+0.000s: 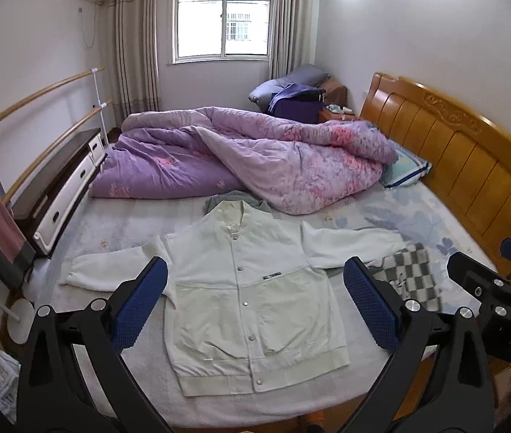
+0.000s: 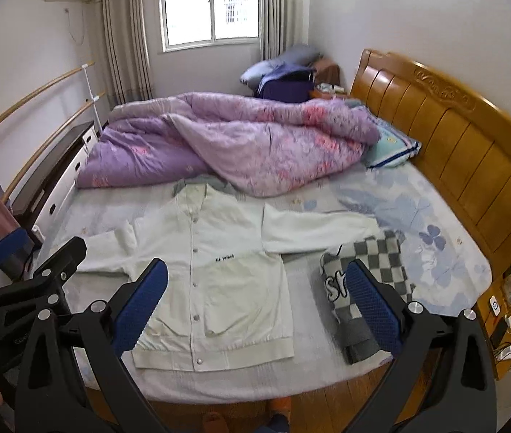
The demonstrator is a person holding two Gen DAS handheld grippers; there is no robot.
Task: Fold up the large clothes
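A pale cream snap-button jacket (image 1: pixel 244 288) lies flat, front up and buttoned, on the bed (image 1: pixel 118 231), both sleeves spread sideways; it also shows in the right wrist view (image 2: pixel 215 270). My left gripper (image 1: pixel 255 299) is open and empty, held above the jacket's body. My right gripper (image 2: pixel 257 299) is open and empty, above the jacket's right hem side and the gap toward a folded grey-and-white checked garment (image 2: pixel 367 281). The right gripper's black body shows at the left wrist view's right edge (image 1: pixel 501 299).
A rumpled purple quilt (image 1: pixel 241 155) fills the bed's far half, with a grey garment (image 1: pixel 233 200) at the jacket's collar. The checked garment (image 1: pixel 410 274) lies by the right sleeve. A wooden headboard (image 1: pixel 454 166) stands right, a drawer cabinet (image 1: pixel 64 187) left, a bedside table (image 2: pixel 508 310) right.
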